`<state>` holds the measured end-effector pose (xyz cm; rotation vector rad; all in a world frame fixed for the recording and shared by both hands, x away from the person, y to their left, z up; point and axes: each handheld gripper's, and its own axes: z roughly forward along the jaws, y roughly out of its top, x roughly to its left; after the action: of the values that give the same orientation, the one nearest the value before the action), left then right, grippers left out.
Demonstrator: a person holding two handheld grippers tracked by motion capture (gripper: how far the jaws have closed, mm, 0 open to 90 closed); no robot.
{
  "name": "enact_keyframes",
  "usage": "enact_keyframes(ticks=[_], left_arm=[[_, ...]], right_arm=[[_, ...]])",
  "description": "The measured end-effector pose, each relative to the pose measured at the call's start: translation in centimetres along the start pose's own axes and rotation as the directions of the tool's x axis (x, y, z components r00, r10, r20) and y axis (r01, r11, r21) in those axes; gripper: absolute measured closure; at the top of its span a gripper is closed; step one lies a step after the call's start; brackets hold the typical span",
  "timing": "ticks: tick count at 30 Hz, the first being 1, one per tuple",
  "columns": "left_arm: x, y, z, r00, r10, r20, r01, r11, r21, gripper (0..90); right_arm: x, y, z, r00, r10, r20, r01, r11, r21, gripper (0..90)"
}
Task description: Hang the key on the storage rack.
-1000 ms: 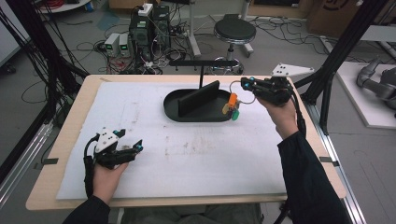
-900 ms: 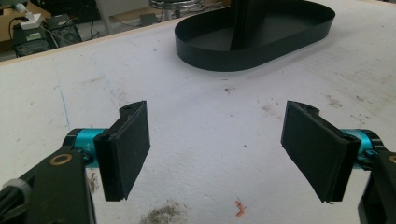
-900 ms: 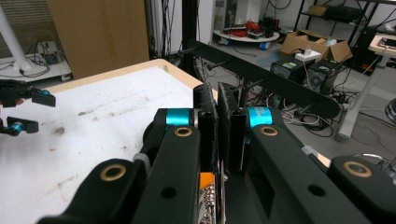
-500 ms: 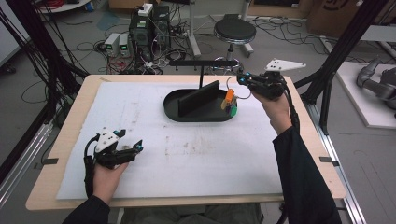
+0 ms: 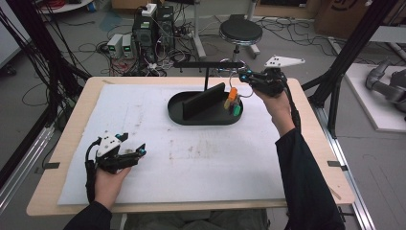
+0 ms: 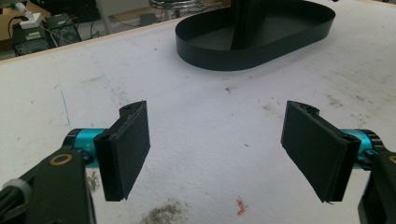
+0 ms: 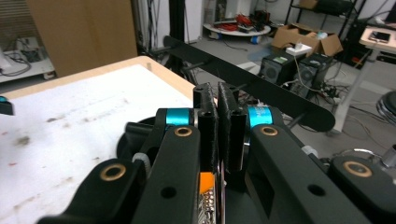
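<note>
Your right gripper is clamped on the thin wire loop of a small keyring bundle with orange and green tags. The bundle hangs at the right end of the black oval plastic tray, just over its rim; you cannot tell whether it touches the tray floor. In the right gripper view the pads press together with the orange tag below them. Your left gripper rests on the white foam mat well in front of the tray and to its left, jaws wide apart with nothing between them.
</note>
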<state>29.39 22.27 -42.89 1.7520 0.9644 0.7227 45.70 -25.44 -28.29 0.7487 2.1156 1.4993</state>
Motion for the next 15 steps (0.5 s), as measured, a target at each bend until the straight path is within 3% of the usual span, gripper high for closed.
enact_keyframes(ticks=[15], left_arm=[[0.0,-0.2,0.0,1.0,0.006,0.001,-0.006,0.9999,0.009,23.8]], right_arm=[[-2.0,-0.7,2.6,0.9979,0.053,0.038,-0.054,0.998,0.019,87.7]])
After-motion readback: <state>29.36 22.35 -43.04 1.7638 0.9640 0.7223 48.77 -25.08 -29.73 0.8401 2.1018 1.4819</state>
